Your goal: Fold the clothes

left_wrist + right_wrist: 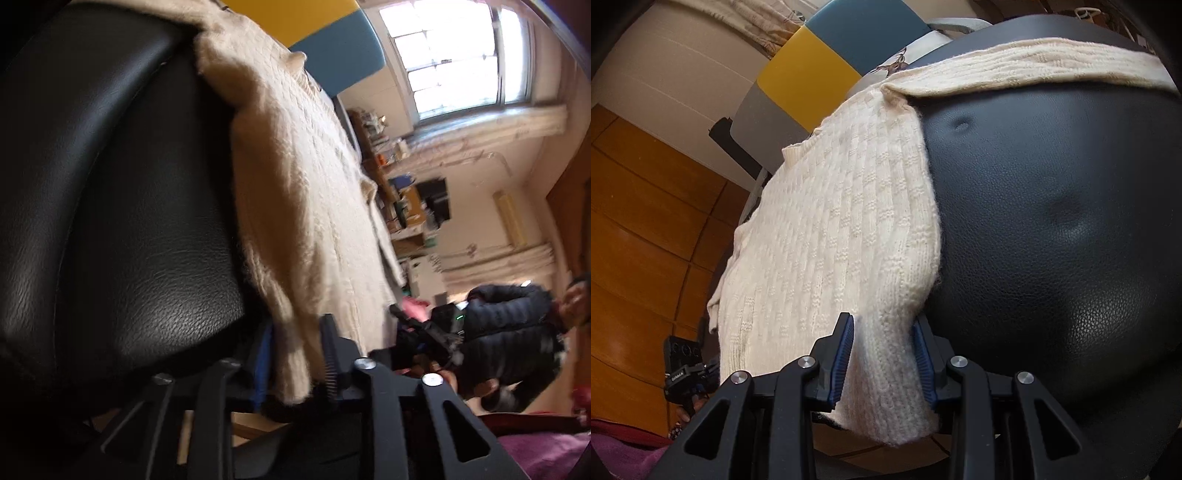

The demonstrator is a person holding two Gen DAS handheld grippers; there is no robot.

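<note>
Knitwear is filling the nearest part of both views: a cream sweater [827, 236] is lying draped over a rounded black leather cushion [1071, 221]. In the right wrist view the right hand-held gripper [884, 363] is pinching the sweater's ribbed hem, with the knit bunching between its 2 blue-padded fingers [842, 354] and sagging below them. In the left wrist view the left hand-held gripper [291, 362] is likewise closing on another part of the hem, cloth pressing between a blue pad and a black ridged one; that picture is blurring with motion.

Only the right wrist view is showing 1 sleeve [1034, 62] stretching across the top of the cushion, and the sweater's checked rib pattern. At its lower left a small black device [683, 360] is carrying a white label, too small to read with certainty.

Farther off, a yellow, teal and grey panelled headboard [812, 70] is rising behind the cushion in both views. Only the left wrist view is showing the room beyond: a person in a dark puffer jacket [513, 332], cluttered shelves [399, 192] and a bright window [454, 51]. Purple fabric [546, 454] is edging the bottom corner.
</note>
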